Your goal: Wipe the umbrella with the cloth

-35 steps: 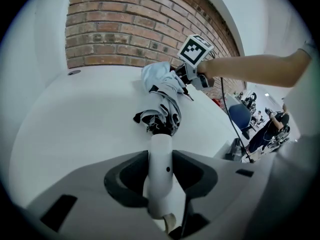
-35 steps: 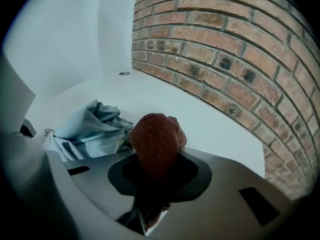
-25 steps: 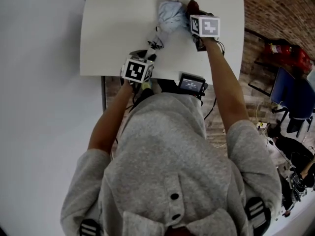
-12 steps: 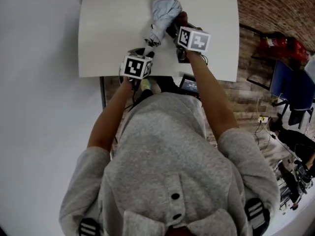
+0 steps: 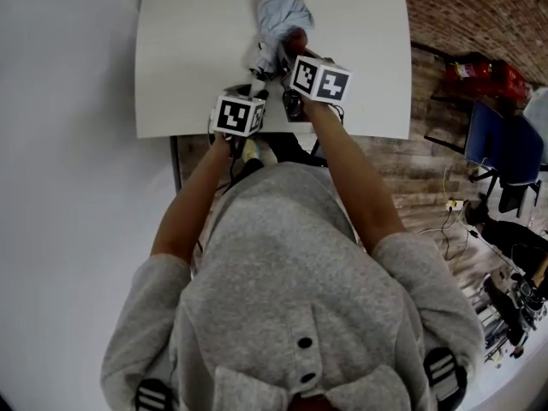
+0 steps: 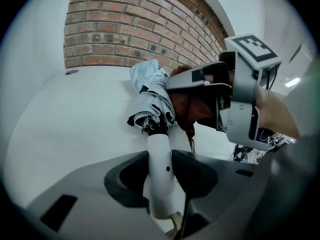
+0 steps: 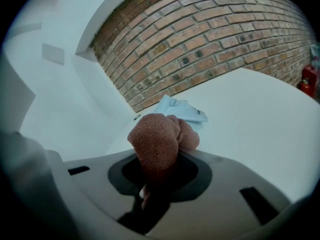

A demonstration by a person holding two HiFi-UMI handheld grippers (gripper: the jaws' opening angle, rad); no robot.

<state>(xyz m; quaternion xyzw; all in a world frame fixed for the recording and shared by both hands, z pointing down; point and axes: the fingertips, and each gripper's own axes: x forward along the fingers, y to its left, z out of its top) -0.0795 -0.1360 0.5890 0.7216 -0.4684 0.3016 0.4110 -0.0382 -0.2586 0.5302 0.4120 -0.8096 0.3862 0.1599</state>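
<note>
Left gripper (image 6: 160, 170) is clamped on the umbrella's white handle (image 6: 158, 151), jaws snug on both sides. The umbrella (image 5: 279, 17) is folded. Its canopy end lies on the white table (image 5: 188, 50) pointing away from us, and its handle end is near the table's near edge. Right gripper (image 7: 155, 178) is clenched on the brown cloth (image 7: 156, 138), which is bunched up and bulges out past the jaws. In the left gripper view the cloth sits against the canopy's side, close to where the canopy meets the handle. We judge the wipe is in progress, with much of the canopy still to cover.

Risks from here:
- The handle is smooth and round, so side pressure from the cloth could roll or twist it in the left jaws and the canopy would swing off line.
- The cloth is held only by a pinch at its tail, so dragging over loose folds could pull it out.
- The canopy fabric is slack and bunched, so the cloth may just push folds around rather than wipe them.
- The two grippers are just beside each other, so a stroke toward the handle could knock one into the other.
- Pressing down hard may slide the whole umbrella on the slick table.
</note>
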